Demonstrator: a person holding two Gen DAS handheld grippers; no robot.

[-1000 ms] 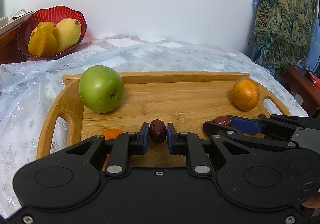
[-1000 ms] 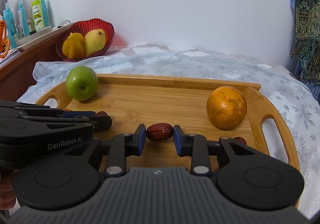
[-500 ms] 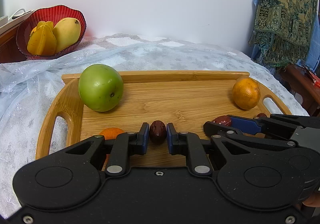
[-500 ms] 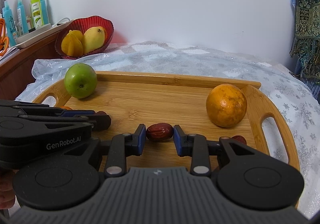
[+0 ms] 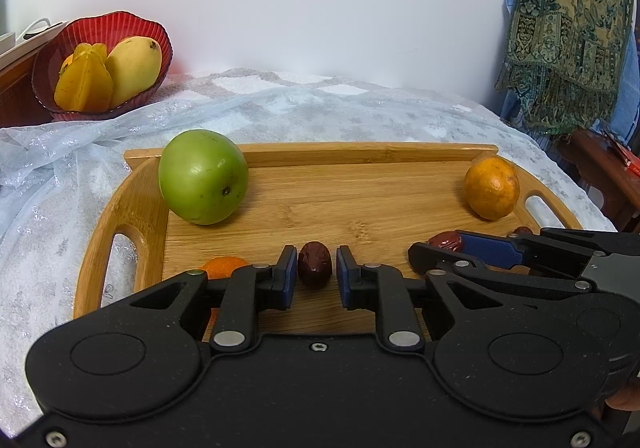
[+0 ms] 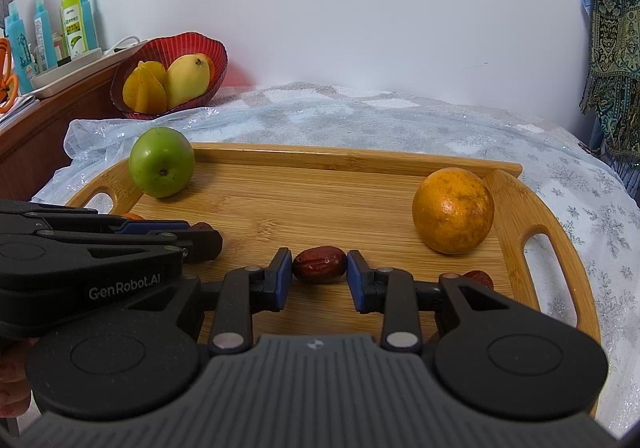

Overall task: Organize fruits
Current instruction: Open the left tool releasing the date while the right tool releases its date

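Both hands are releasing red dates onto the bamboo tray (image 5: 136, 215), which lies on a bed under a pale snowflake-patterned cloth (image 5: 360, 111). The left hand-held gripper (image 5: 314, 274) has its jaws opening; a slim gap shows on each side of the upright red date (image 5: 315, 264) between its blue pads, so the date rests on the tray floor near the front edge and is no longer pressed. The right hand-held gripper (image 6: 319, 275) is opening too; its own red date (image 6: 319, 264) lies lengthwise between the pads, gaps barely showing at both ends.

To finish the step well, I judge: let the jaws spread evenly so neither pad nudges a date sideways; lift only once both pads stand clear; draw straight back and up, since a tilted exit could roll the fruit. The left side should mind the small orange fruit (image 5: 224, 267) just beside its left finger; the right should mind another date (image 6: 478, 279) beside its right finger. The green apple (image 5: 203, 176) and the orange (image 6: 453, 210) sit well apart toward the far corners and need no care; the red bowl (image 6: 216, 51) with mango and starfruit stands off the tray.
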